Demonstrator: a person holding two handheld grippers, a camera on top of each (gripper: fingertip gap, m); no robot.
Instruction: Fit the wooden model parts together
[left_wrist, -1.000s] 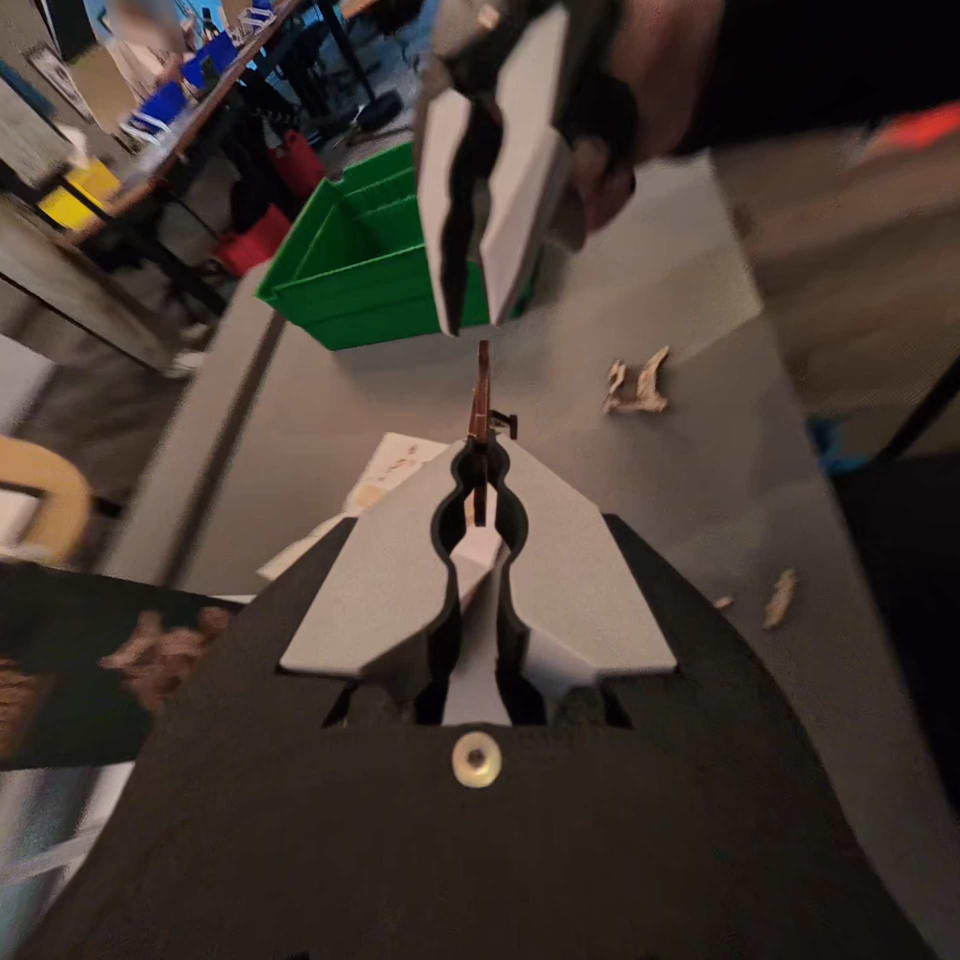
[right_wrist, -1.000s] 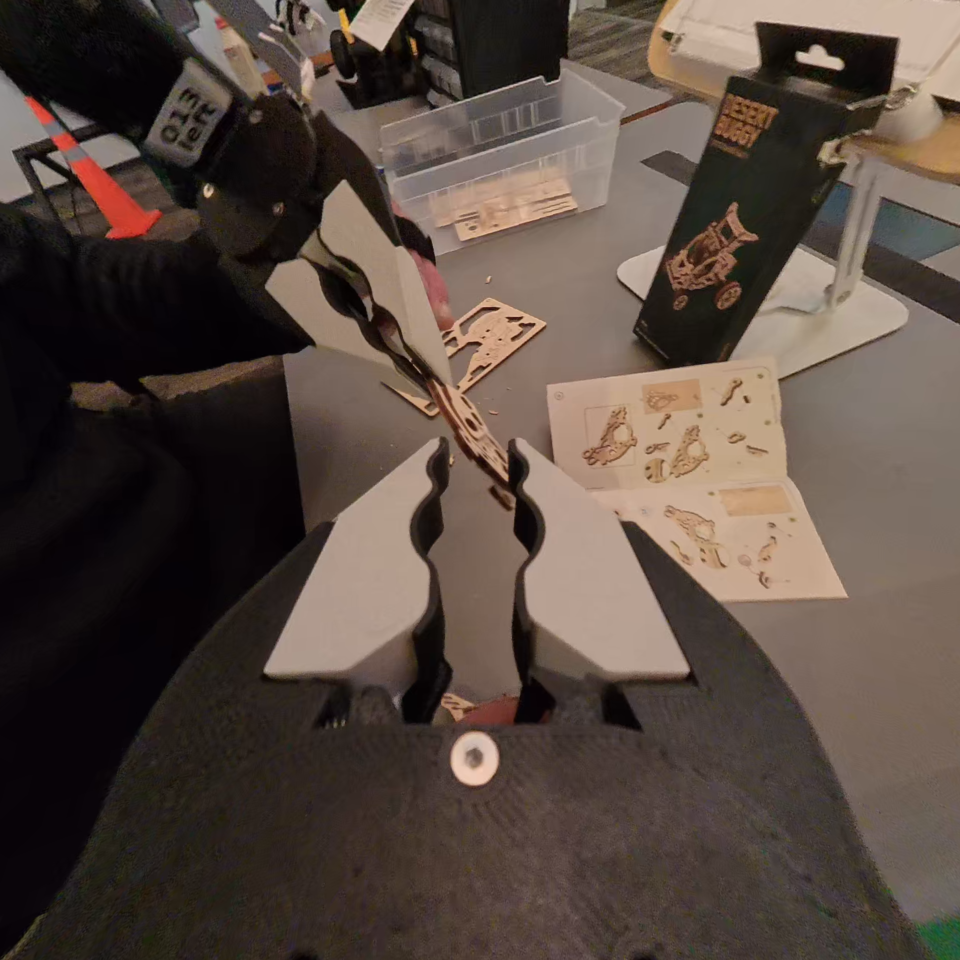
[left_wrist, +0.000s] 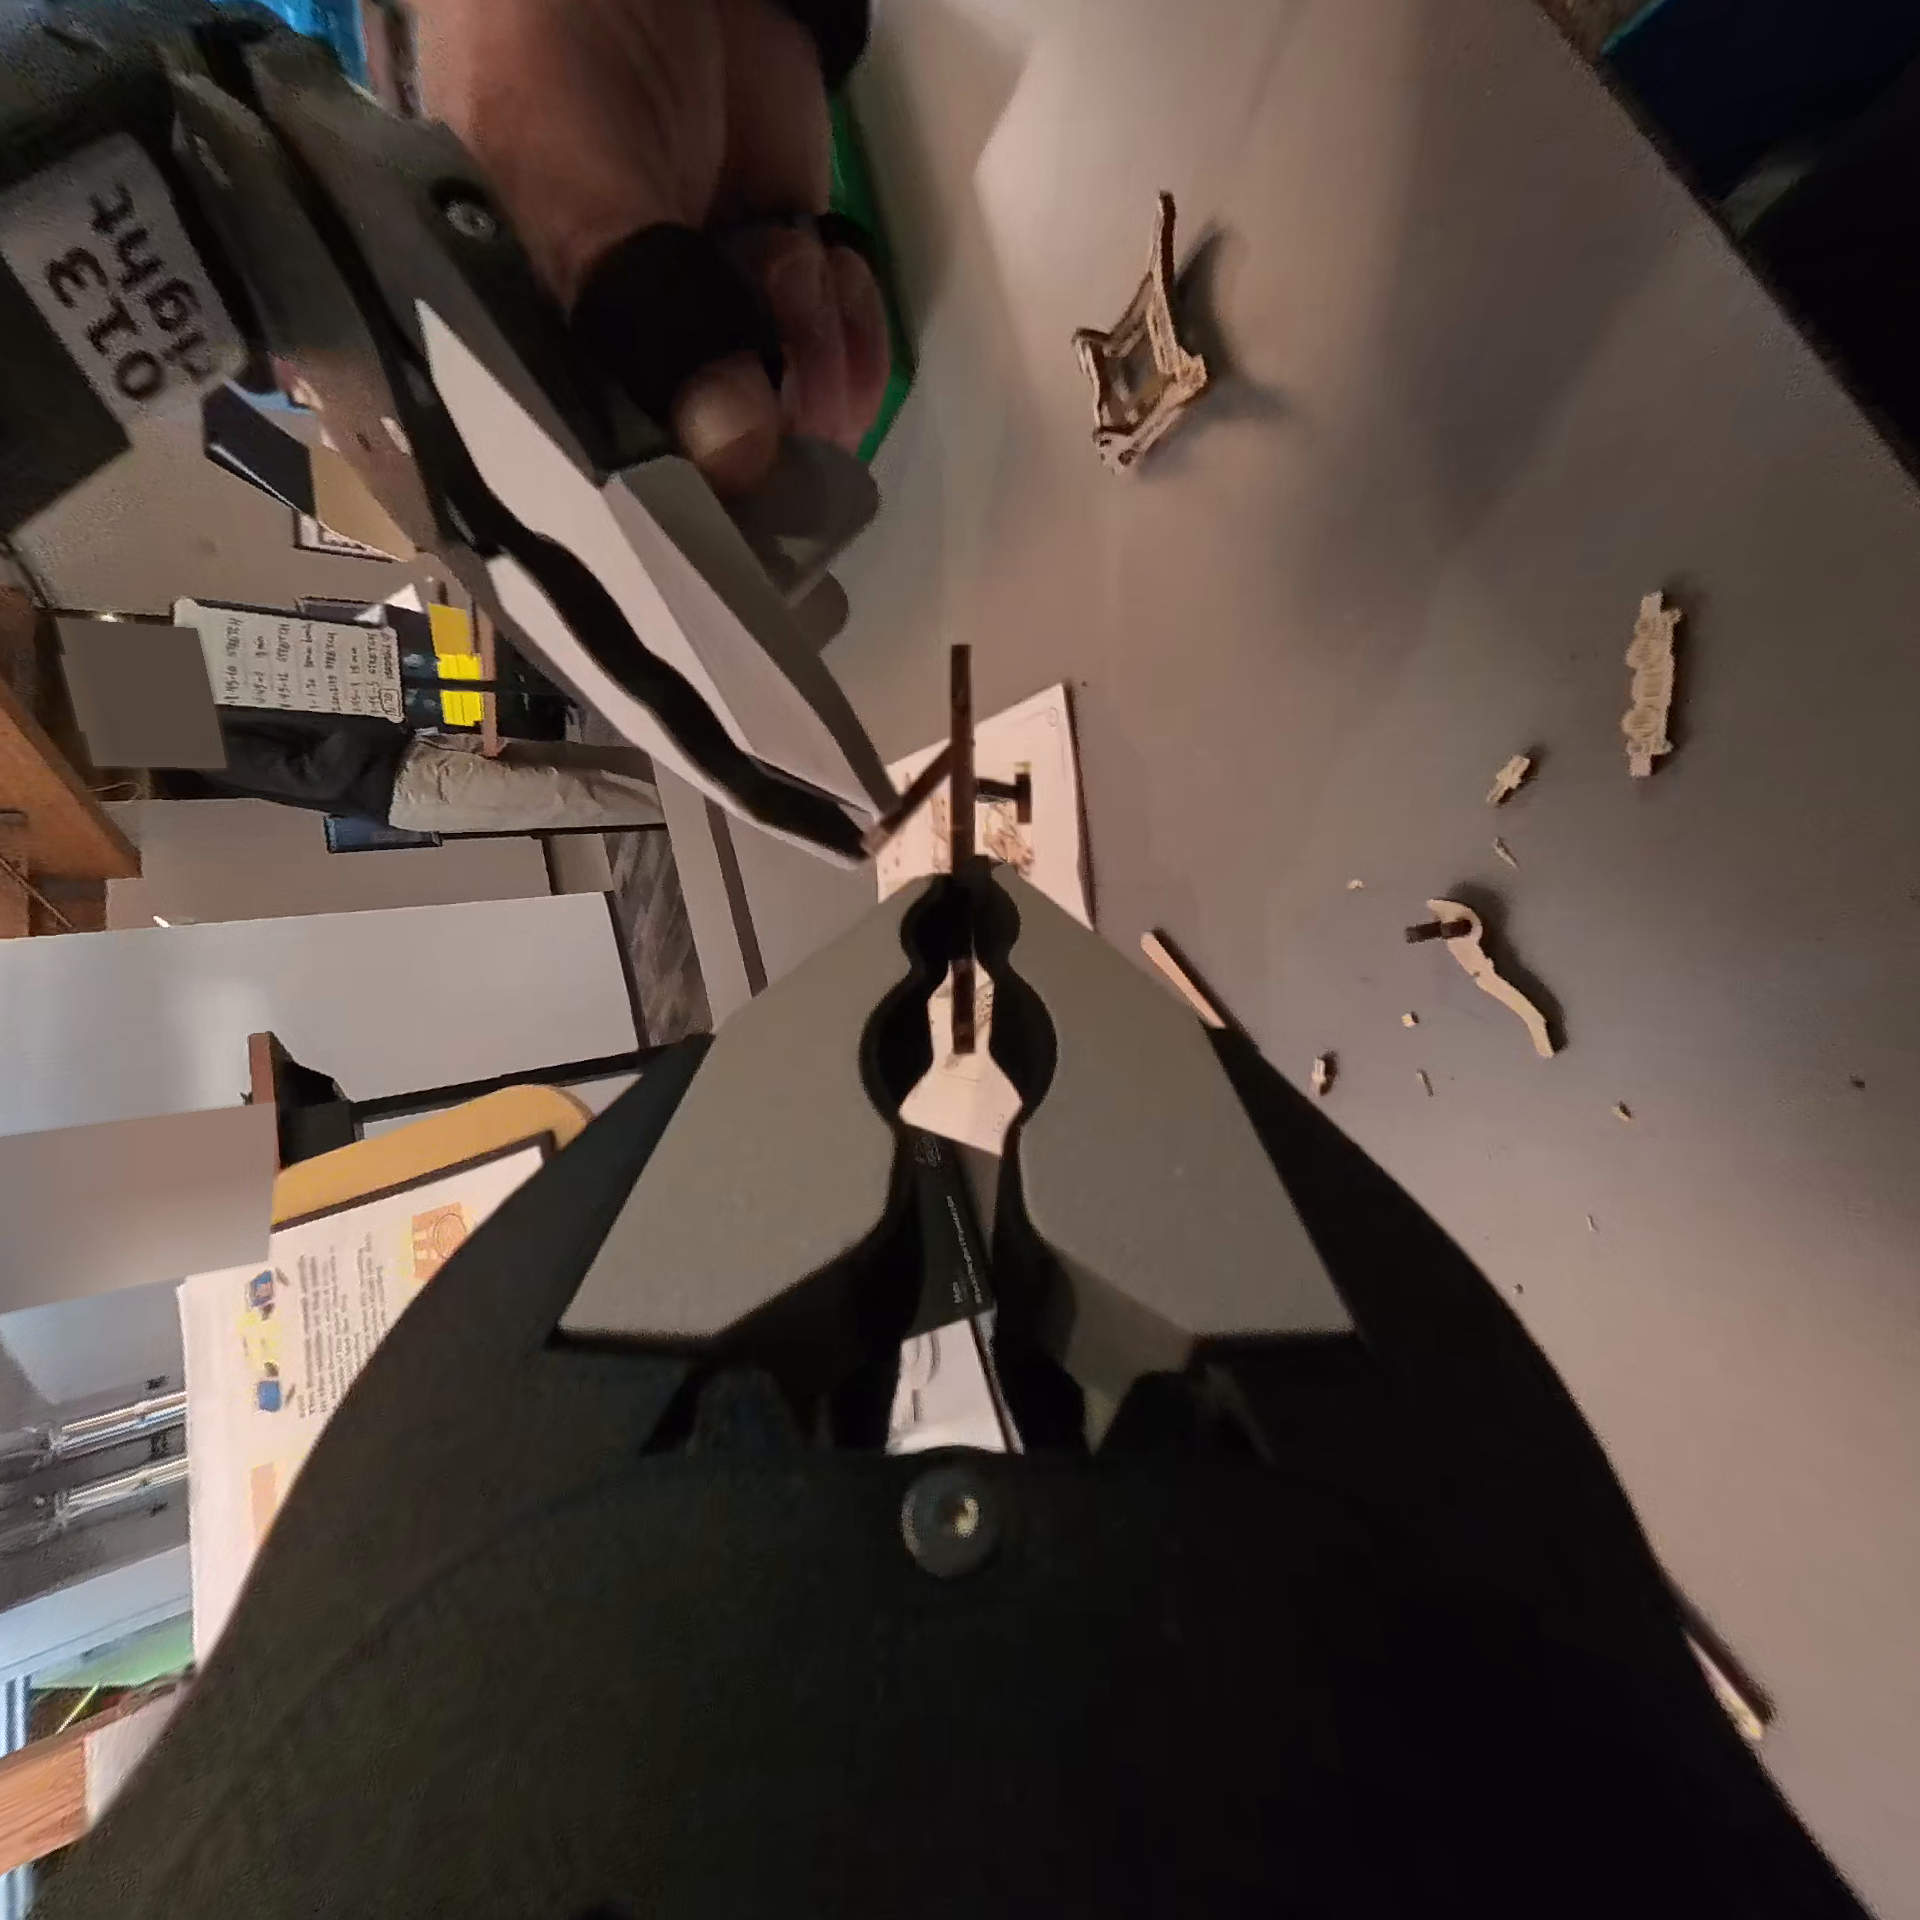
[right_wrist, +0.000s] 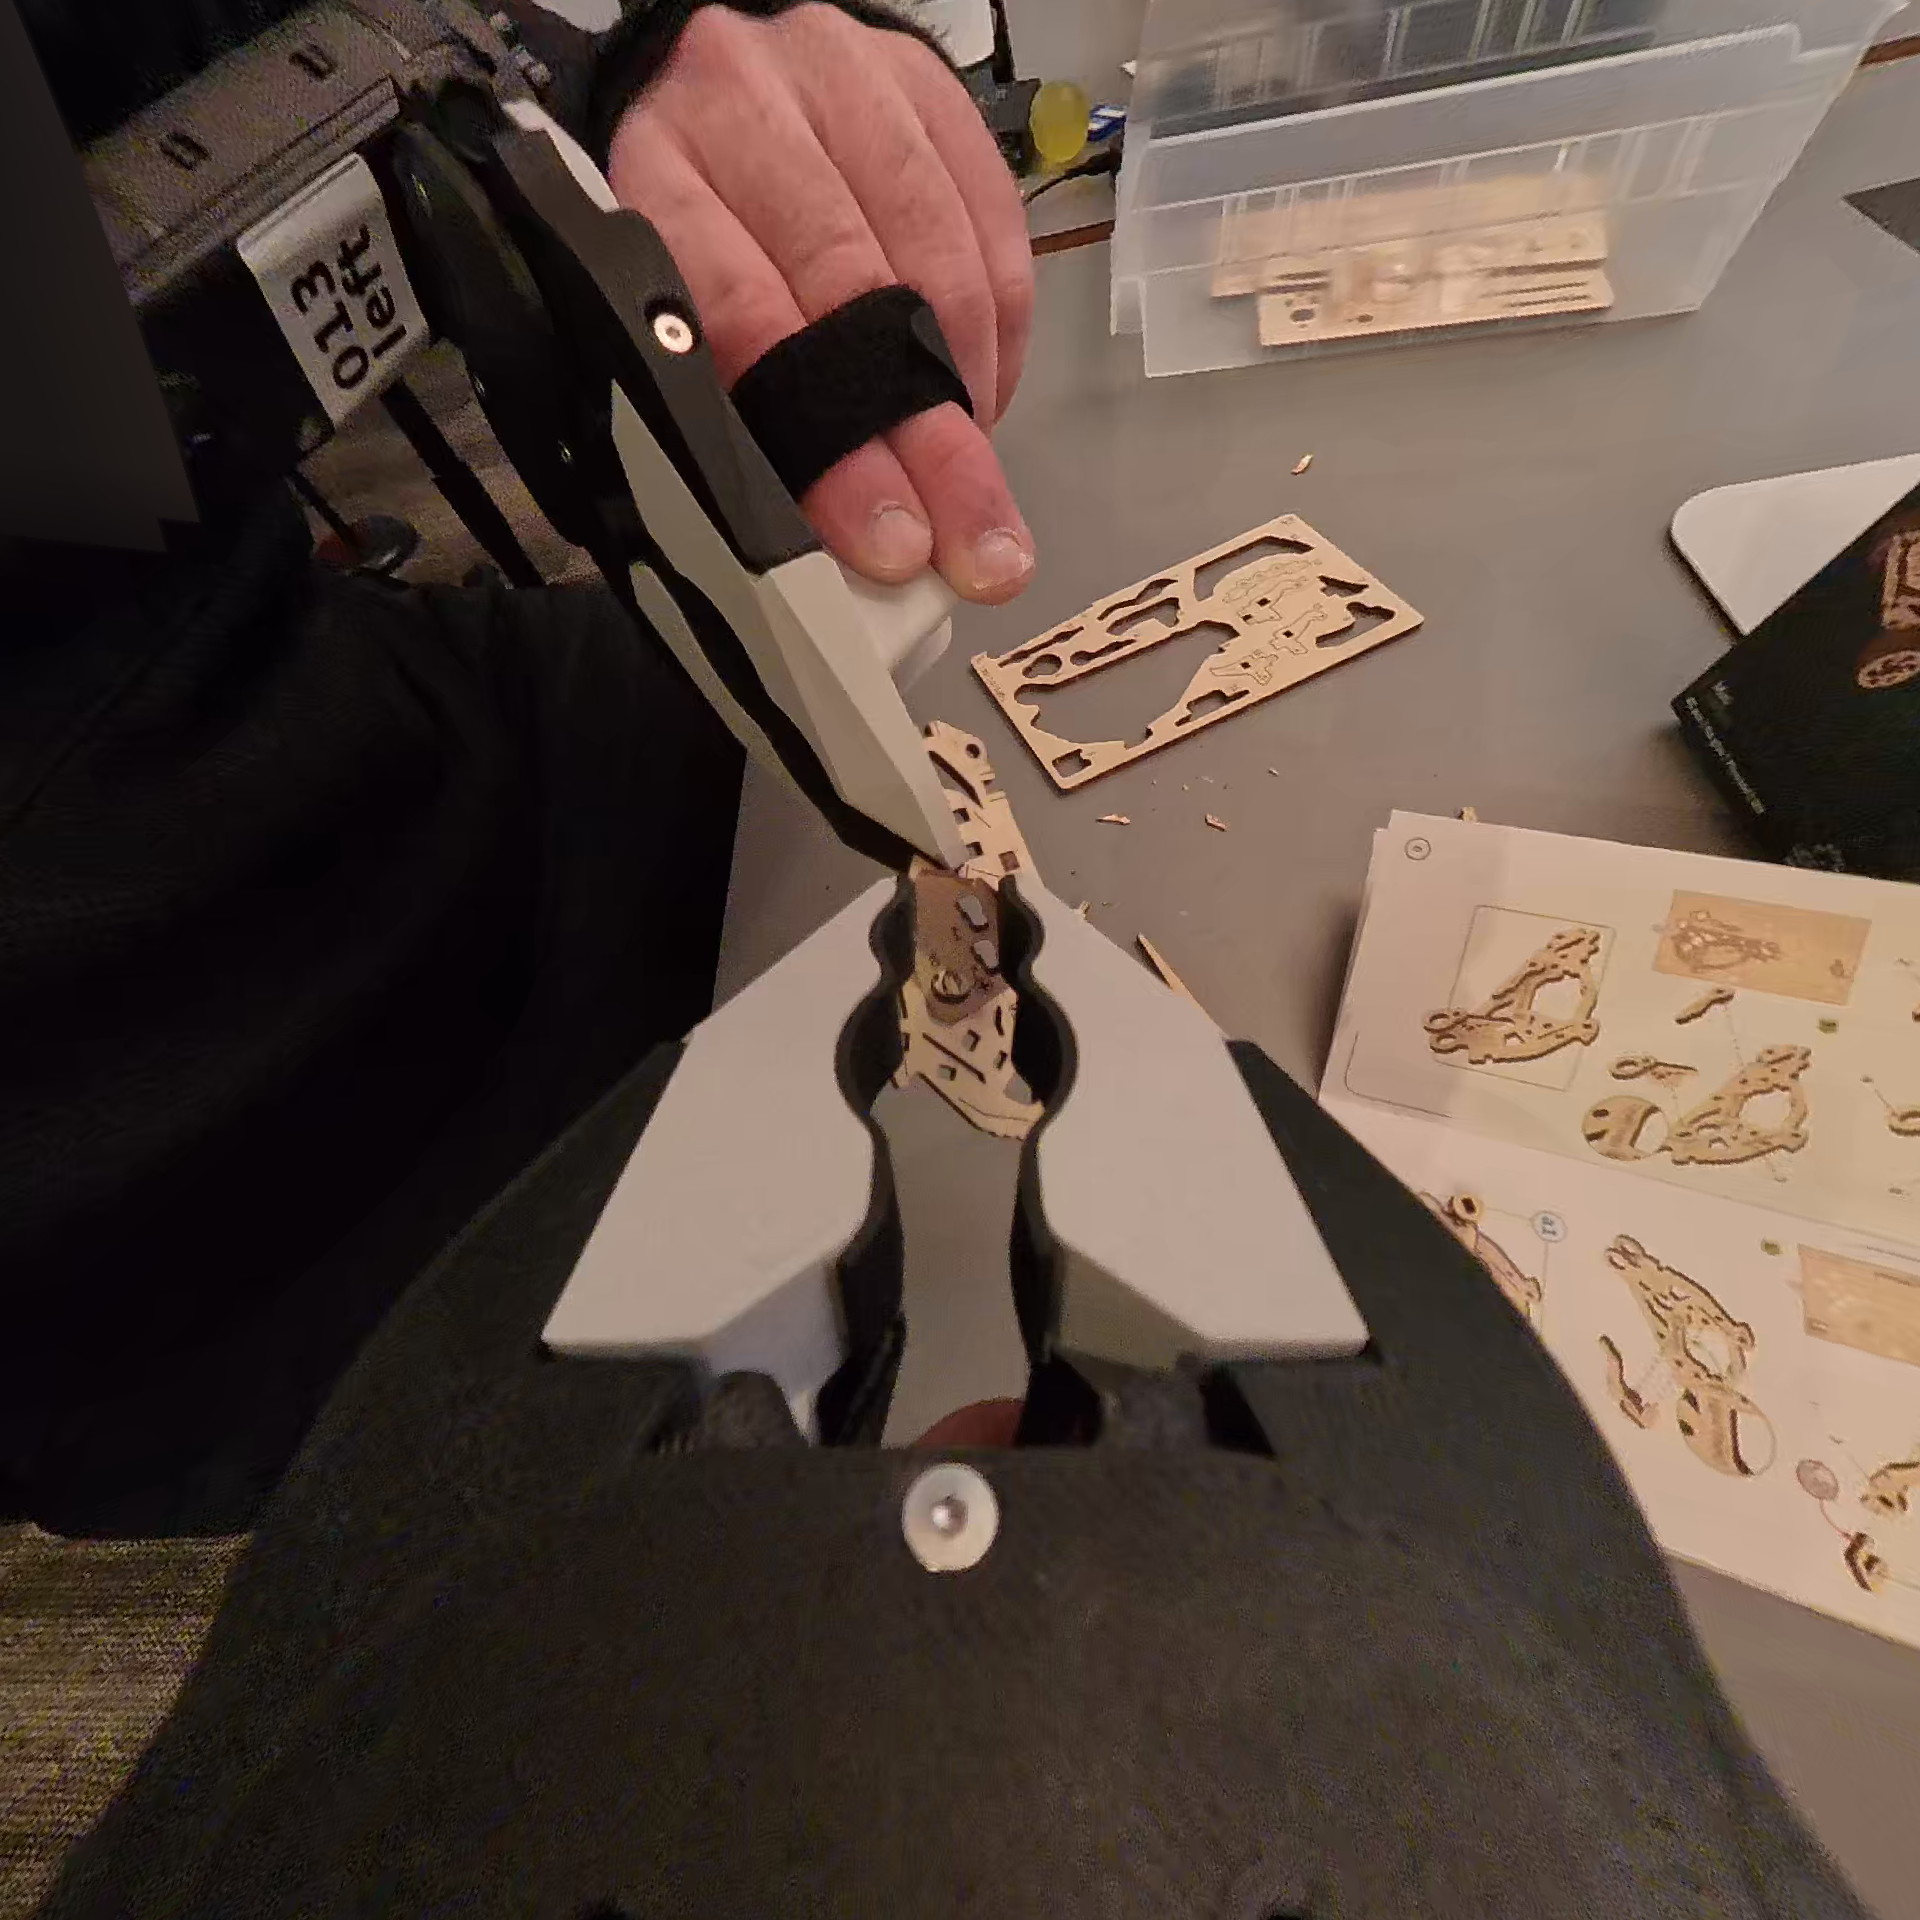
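Note:
In the left wrist view my left gripper (left_wrist: 961, 894) is shut on a thin wooden plate (left_wrist: 961, 727), seen edge-on and sticking out past the tips. My right gripper (left_wrist: 868, 826) comes in from the upper left, and a small dark wooden part (left_wrist: 920, 790) at its tips meets the plate. In the right wrist view my right gripper (right_wrist: 954, 899) is shut on that small brown part (right_wrist: 951, 951), with both pads against it. The left gripper (right_wrist: 930, 847) holds the pale cut-out plate (right_wrist: 971, 1060) right behind it. A hand (right_wrist: 831, 208) grips the left tool.
On the grey table lie an emptied wooden sheet frame (right_wrist: 1195, 644), the instruction sheets (right_wrist: 1621, 1039), a black box (right_wrist: 1818, 707) and a clear bin (right_wrist: 1455, 187) of wooden sheets. Loose wooden parts (left_wrist: 1138, 353) (left_wrist: 1652, 675) (left_wrist: 1496, 966) and chips lie to the right. My left and right fingertips are right by each other.
My left gripper has rolled over and tilted with the plate still in it. My right gripper's jaws have narrowed onto the small brown part and brought it against the plate.

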